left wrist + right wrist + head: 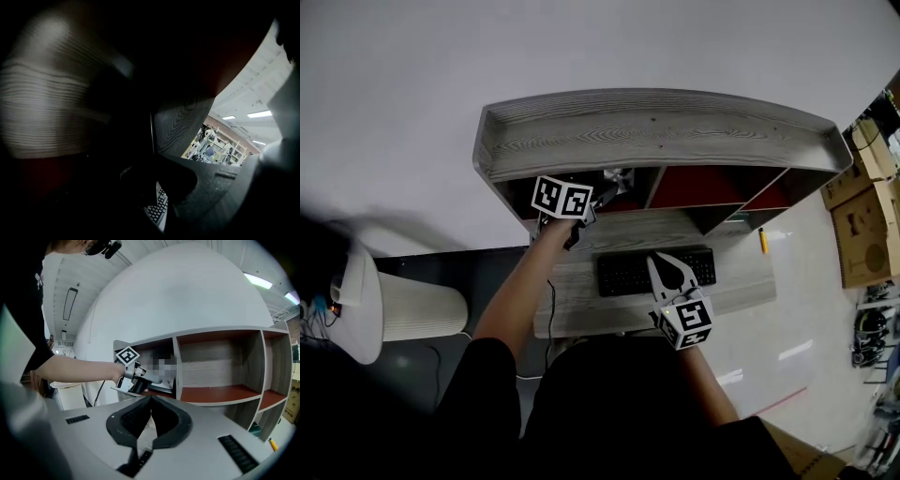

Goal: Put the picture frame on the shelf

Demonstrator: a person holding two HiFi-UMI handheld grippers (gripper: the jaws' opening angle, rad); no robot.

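Observation:
The picture frame (619, 180) stands in the left compartment of the grey wooden shelf (656, 131), tilted. My left gripper (592, 211) reaches into that compartment and is shut on the frame's lower edge. The right gripper view shows this from the side: frame (164, 367), left gripper (140, 383), shelf (220, 394) with red-brown boards. The left gripper view is dark; only the frame's thin edge (153, 136) shows above the left gripper (157, 187). My right gripper (661, 262) hovers over the desk, shut and holding nothing, its tips meeting (150, 398).
A black keyboard (628, 272) lies on the desk under the right gripper. A yellow pen (762, 240) lies at the desk's right end. A white ribbed cylinder (412, 305) stands on the floor at the left, cardboard boxes (867, 225) at the right.

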